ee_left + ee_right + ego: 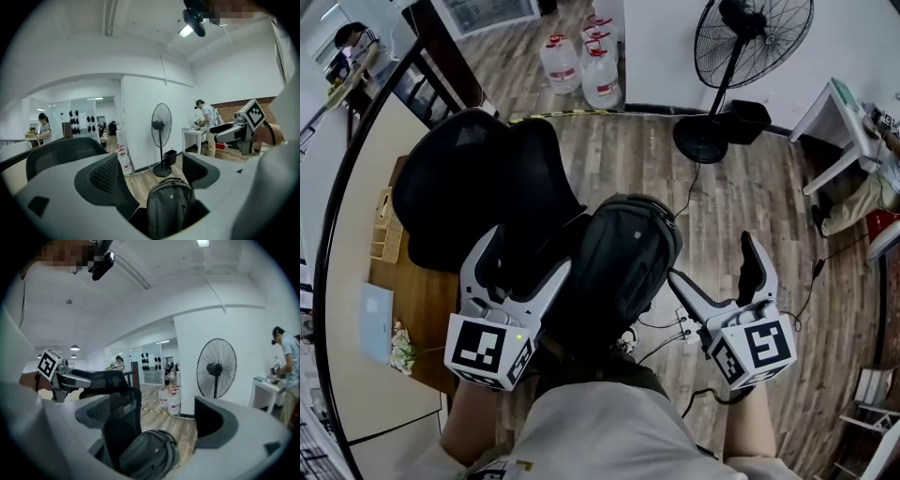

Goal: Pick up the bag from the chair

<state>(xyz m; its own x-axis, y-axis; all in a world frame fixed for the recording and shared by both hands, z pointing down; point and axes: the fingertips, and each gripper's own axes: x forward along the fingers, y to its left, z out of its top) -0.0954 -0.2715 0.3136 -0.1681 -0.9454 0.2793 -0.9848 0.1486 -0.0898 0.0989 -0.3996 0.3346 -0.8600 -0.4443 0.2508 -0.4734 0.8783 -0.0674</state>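
Left gripper (pixel 528 255): pointing forward and down, fingers standing wide apart. Right gripper (pixel 712 262): hovering alongside, fingers likewise gaping apart.

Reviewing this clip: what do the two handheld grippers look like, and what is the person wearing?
The left gripper and right gripper both have pale grey, curved two-finger bodies with dark textured inner pads. Each carries a cube of black-and-white square markers. The left cube shows a small green light. The person wears a light grey garment, and no sleeves cover the forearms.
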